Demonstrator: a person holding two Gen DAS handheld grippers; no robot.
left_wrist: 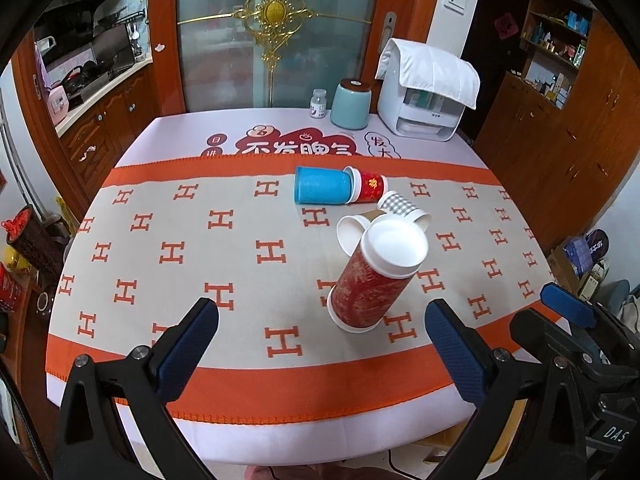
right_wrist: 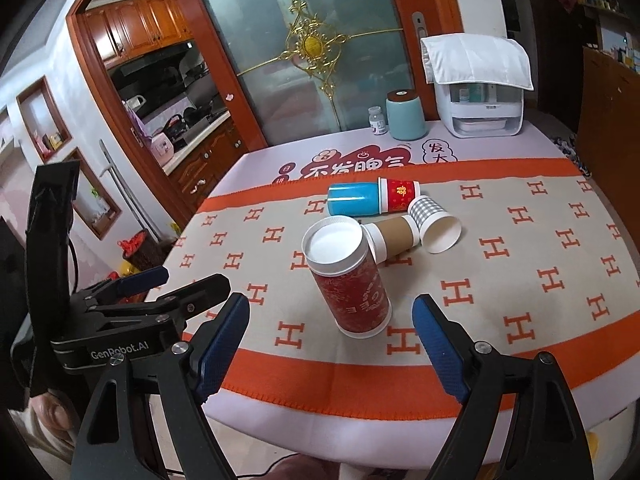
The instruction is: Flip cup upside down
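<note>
A tall red patterned paper cup (left_wrist: 370, 276) (right_wrist: 350, 280) stands on the tablecloth with its white base facing up. Behind it several cups lie on their sides: a blue cup (left_wrist: 322, 186) (right_wrist: 354, 199), a small red cup (left_wrist: 370, 187) (right_wrist: 400, 194), a brown cup (right_wrist: 394, 234) and a grey checked cup (left_wrist: 402, 207) (right_wrist: 434, 222). My left gripper (left_wrist: 322, 316) is open and empty, just in front of the tall red cup. My right gripper (right_wrist: 331, 312) is open and empty, also just in front of that cup. The right gripper also shows in the left wrist view (left_wrist: 566, 306).
At the table's far edge stand a teal canister (left_wrist: 351, 104) (right_wrist: 405, 115), a small white bottle (left_wrist: 318, 104) and a white appliance under a cloth (left_wrist: 426, 92) (right_wrist: 478, 88). A glass door is behind. The table's near edge (left_wrist: 280, 436) is below my grippers.
</note>
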